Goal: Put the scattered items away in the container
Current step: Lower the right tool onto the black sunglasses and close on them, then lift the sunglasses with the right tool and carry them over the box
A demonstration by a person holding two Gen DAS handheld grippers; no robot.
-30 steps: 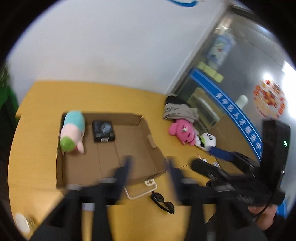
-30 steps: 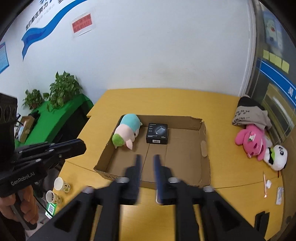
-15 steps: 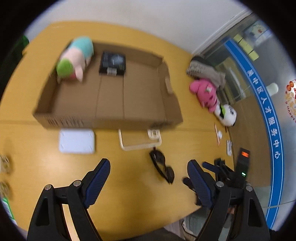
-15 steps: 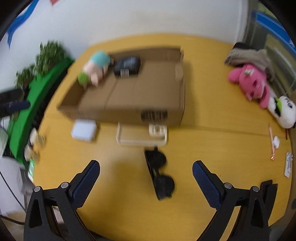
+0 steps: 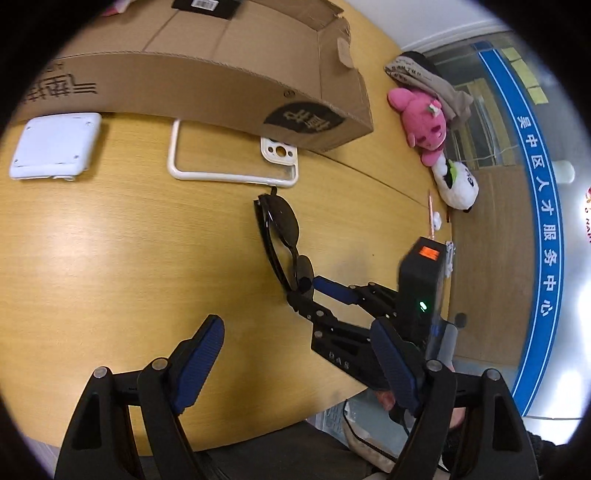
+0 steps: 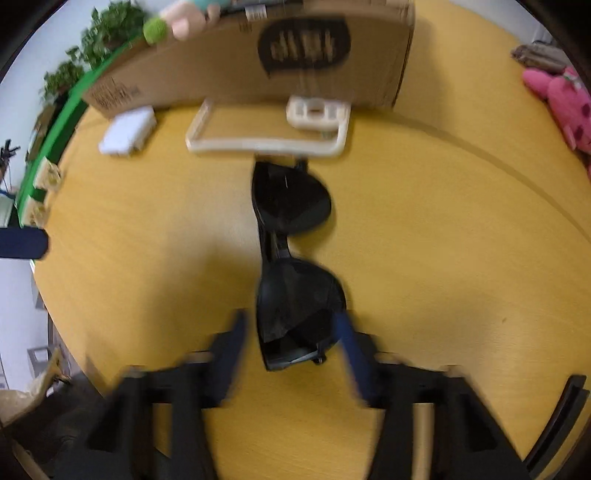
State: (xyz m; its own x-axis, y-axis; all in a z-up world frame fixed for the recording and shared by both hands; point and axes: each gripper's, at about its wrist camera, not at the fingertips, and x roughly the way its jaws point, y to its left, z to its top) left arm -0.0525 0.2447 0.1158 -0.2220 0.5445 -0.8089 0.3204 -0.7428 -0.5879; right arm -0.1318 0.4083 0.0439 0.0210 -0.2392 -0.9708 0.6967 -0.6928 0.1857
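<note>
Straddling sunglasses (image 6: 291,258) on yellow table (image 6: 424,258) | right gripper (image 6: 291,332) spread | left gripper (image 5: 295,350) spread, empty

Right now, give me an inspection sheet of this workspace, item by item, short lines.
Surface: wooden table, yellow-brown, with a seam running across it.
Job's things: black sunglasses folded flat on the table; phone case and white flat box lying by the cardboard box; a plush toy and a black packet already inside it.
Clutter: pink plush, panda plush, folded cloth at the far edge.
Grippers: right gripper open, its fingers straddling the near lens; left gripper open above bare table.
Cables: nothing seen.
Surroundings: potted plants, glass wall with a blue band.
</note>
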